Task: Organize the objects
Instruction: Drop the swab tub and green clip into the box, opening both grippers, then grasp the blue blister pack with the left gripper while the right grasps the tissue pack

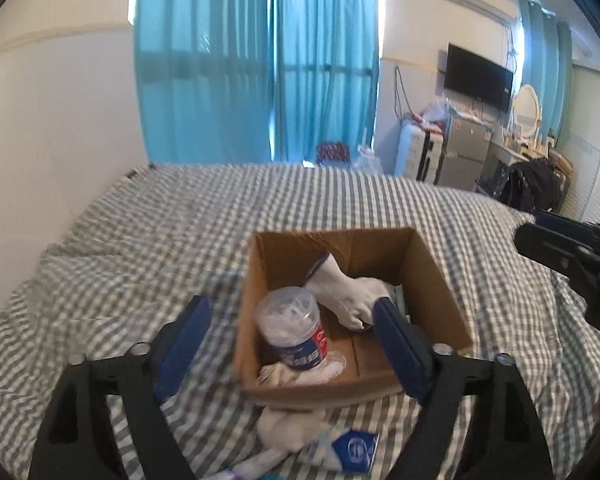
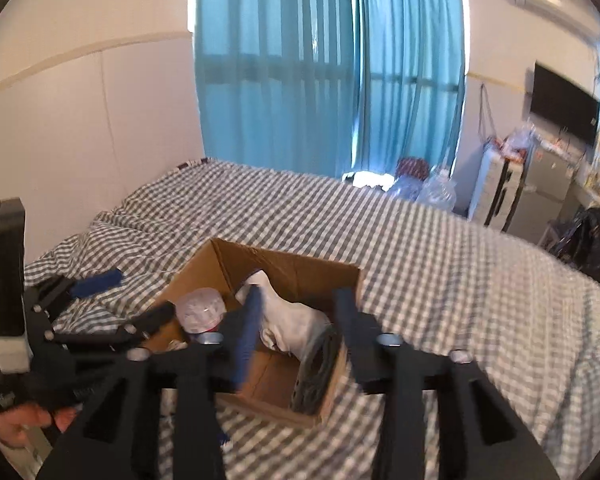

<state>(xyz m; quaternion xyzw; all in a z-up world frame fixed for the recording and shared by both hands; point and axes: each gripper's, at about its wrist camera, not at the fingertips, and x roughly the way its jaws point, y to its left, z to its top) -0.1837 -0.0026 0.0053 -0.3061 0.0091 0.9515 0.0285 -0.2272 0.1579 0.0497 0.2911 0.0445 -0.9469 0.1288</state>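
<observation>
The left tool (image 1: 292, 344) hangs low over the near end of the box (image 1: 428, 276), fingers wide apart, empty; its right finger (image 1: 400, 344) dips inside the box beside the sock (image 1: 348, 292). The right tool (image 2: 296, 336) hovers above the box's right side, also spread open and empty, its image blurred. The box sits on the checked bed (image 1: 160, 232), open top up. Inside, a jar (image 1: 294, 328) leans with its clear lid toward the camera, the white sock lies across the far half, and a coiled cable (image 2: 316, 368) rests against the right wall. Another sock (image 1: 280, 428) and a blue-labelled packet (image 1: 352, 448) lie on the bed just before the box.
</observation>
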